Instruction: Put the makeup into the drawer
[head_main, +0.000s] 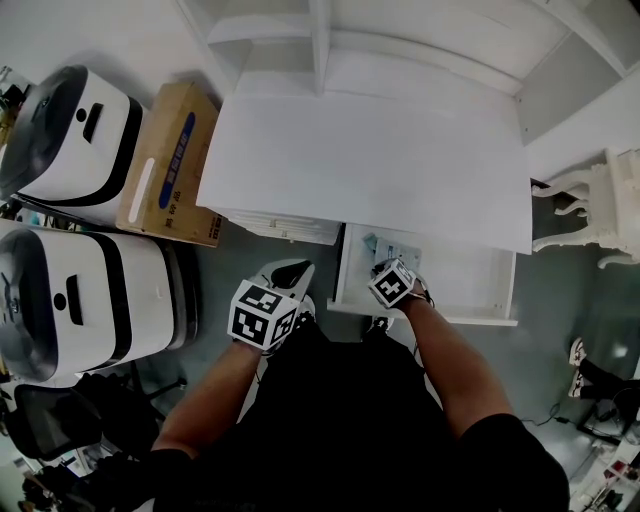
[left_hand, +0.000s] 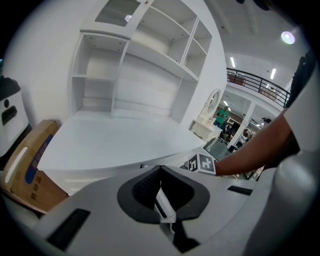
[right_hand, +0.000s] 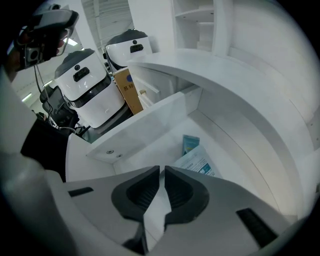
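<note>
The white drawer (head_main: 430, 312) stands pulled out under the desk's right side. Inside it lie a small teal makeup box (right_hand: 190, 143) and a white packet with teal print (right_hand: 198, 161); the same items show faintly at the drawer's back left (head_main: 378, 243). My right gripper (head_main: 390, 275) points steeply down into the drawer, over its left part. Its jaws (right_hand: 162, 172) are shut, and the packet's near end is hidden behind them. My left gripper (head_main: 295, 268) hangs left of the drawer, outside it, shut with nothing held (left_hand: 160, 172).
The white desk top (head_main: 370, 150) with a shelf hutch (left_hand: 150, 55) spans the middle. A cardboard box (head_main: 170, 165) and two white machines (head_main: 70, 130) stand on the left. An ornate white stand (head_main: 600, 205) is on the right.
</note>
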